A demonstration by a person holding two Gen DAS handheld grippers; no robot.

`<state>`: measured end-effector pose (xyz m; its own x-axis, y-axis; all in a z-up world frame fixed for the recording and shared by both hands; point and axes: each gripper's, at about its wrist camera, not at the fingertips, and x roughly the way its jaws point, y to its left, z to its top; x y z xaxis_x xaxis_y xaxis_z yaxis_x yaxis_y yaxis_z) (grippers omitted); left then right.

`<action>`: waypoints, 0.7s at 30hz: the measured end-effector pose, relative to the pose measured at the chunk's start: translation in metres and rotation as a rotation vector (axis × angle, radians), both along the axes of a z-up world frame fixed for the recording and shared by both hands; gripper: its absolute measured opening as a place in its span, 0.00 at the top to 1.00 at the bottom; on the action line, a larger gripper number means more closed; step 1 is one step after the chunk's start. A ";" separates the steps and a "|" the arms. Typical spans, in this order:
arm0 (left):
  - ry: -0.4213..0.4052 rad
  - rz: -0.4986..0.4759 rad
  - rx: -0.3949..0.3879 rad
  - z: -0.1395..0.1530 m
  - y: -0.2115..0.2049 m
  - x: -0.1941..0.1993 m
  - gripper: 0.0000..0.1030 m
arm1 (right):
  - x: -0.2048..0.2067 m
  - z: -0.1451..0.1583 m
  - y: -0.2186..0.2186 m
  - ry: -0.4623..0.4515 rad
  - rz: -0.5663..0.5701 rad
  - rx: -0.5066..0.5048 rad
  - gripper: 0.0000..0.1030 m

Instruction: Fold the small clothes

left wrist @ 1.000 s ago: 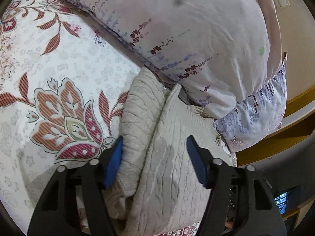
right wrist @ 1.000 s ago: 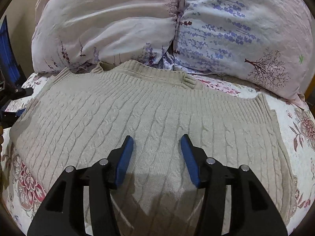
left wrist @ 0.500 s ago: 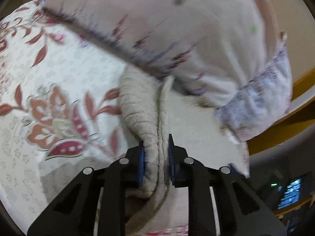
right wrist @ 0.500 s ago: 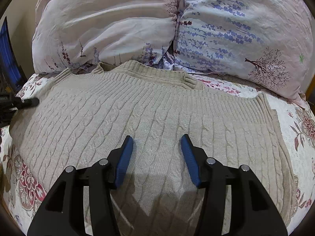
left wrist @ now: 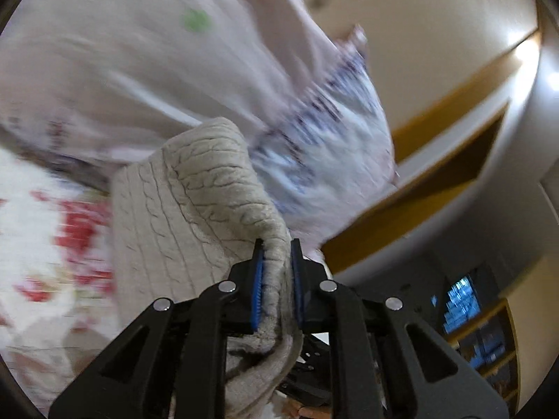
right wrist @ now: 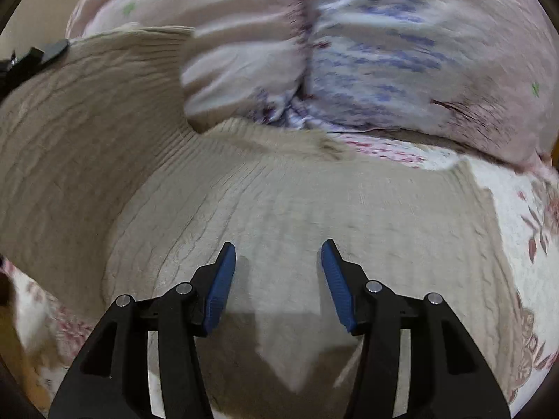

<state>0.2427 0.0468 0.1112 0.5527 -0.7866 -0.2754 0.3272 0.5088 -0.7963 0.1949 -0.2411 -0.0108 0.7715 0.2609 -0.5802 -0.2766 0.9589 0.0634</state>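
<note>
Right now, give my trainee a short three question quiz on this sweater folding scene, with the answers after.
1. True or false: the left gripper pinches a fold of the beige cable-knit sweater.
2. Which gripper has nothing between its pads? A) left B) right
3. Fill in: behind the sweater, on the floral bedsheet, lie two ____.

Key:
1. True; its jaws are closing on the knit.
2. B; the right gripper hovers open above the sweater.
3. Pillows.

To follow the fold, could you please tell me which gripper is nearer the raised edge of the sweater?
Left. The left gripper is closing on the sweater's raised edge, pinched between its fingers. The right gripper hovers open above the sweater's flat middle.
</note>
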 end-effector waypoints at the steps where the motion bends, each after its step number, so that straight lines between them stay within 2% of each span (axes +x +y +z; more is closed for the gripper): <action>1: -0.002 -0.024 -0.001 0.000 -0.015 0.002 0.87 | -0.004 0.003 -0.013 -0.010 -0.028 0.010 0.48; 5: 0.022 -0.107 0.020 -0.013 -0.077 0.011 0.87 | -0.015 0.004 -0.067 -0.017 -0.139 0.050 0.48; 10: 0.128 -0.221 0.137 -0.062 -0.158 0.016 0.86 | -0.027 0.004 -0.132 0.006 -0.278 0.134 0.48; 13: 0.170 -0.289 0.111 -0.077 -0.170 0.013 0.86 | -0.035 0.010 -0.153 -0.001 -0.310 0.185 0.48; 14: 0.166 -0.314 0.090 -0.074 -0.169 0.011 0.80 | -0.035 0.013 -0.156 -0.003 -0.302 0.205 0.48; 16: 0.134 -0.315 0.072 -0.063 -0.159 0.006 0.43 | -0.037 0.019 -0.163 0.005 -0.259 0.290 0.48; 18: 0.077 -0.272 0.075 -0.047 -0.137 0.000 0.30 | -0.029 0.021 -0.165 0.035 -0.187 0.387 0.48; 20: 0.035 -0.192 0.111 -0.036 -0.111 -0.005 0.26 | -0.022 0.020 -0.164 0.092 -0.099 0.496 0.39; 21: 0.024 -0.115 0.154 -0.033 -0.093 -0.007 0.25 | -0.018 0.018 -0.160 0.127 -0.065 0.534 0.38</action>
